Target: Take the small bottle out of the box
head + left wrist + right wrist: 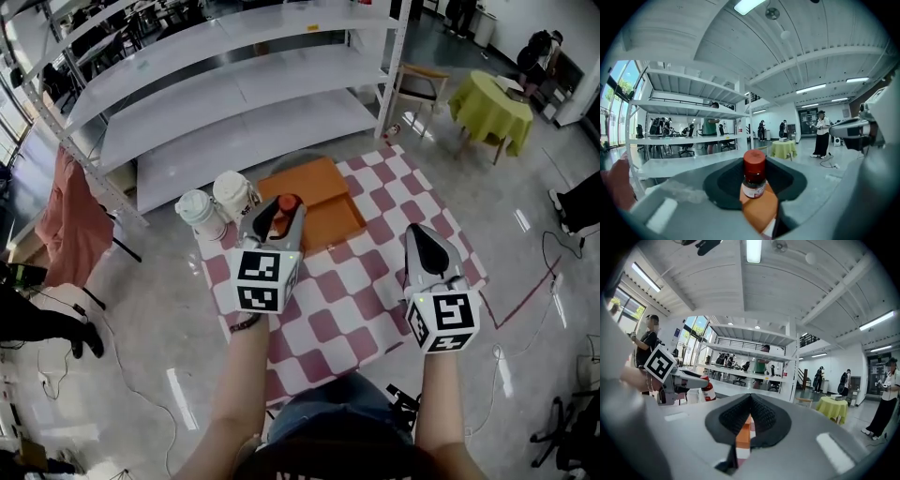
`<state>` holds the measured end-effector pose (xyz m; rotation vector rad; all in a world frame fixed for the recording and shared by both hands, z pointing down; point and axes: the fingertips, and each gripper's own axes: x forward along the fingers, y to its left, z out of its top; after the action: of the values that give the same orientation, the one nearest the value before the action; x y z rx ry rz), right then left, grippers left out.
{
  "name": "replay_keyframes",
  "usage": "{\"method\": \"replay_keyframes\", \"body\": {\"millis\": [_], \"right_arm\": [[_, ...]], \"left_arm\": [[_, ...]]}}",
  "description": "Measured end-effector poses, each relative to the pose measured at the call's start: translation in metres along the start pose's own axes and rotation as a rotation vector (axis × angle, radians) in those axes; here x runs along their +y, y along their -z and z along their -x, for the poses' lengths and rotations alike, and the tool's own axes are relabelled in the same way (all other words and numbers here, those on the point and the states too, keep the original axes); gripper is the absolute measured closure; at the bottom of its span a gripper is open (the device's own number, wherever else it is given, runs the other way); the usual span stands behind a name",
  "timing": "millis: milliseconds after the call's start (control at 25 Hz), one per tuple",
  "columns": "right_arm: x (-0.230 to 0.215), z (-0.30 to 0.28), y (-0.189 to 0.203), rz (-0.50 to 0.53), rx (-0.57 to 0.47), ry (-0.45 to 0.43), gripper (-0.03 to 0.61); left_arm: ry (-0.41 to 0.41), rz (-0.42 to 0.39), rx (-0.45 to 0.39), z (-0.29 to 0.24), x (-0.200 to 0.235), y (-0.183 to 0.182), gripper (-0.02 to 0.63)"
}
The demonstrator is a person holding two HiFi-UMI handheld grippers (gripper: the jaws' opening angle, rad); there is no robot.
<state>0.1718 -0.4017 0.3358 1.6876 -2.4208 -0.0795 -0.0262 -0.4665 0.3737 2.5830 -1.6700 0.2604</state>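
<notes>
Head view: grips the small bottle in the left gripper, red cap up, over the near edge of the orange box. Holds the right gripper well apart to the right, over the checkered cloth. Shows two white cups beside the box, pale shelving behind, glossy floor around.

Left gripper view: clamps both fingers on the bottle, upright between them, the box below.

Right gripper view: presses its fingers together on nothing; catches the bottle at left in the left gripper, shelving and a green-draped table beyond.
</notes>
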Motion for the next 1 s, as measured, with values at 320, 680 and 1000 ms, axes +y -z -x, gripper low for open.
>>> {"method": "replay_keyframes", "body": {"millis": [320,680,1000], "right_arm": [[0.001,0.014,-0.043,0.027,-0.1,-0.035,0.577],[-0.008,0.029,-0.086,0.061,-0.216,-0.045,0.577],[-0.004,0.033,-0.106,0.095,-0.262,-0.049,0.578]], "left_arm": [[-0.049,-0.035,-0.082,0.035,-0.005,-0.049,0.468],[-0.068,-0.071,-0.167,0.062,-0.02,-0.093,0.468],[-0.095,-0.09,-0.221,0.078,-0.02,-0.115,0.468]]}}
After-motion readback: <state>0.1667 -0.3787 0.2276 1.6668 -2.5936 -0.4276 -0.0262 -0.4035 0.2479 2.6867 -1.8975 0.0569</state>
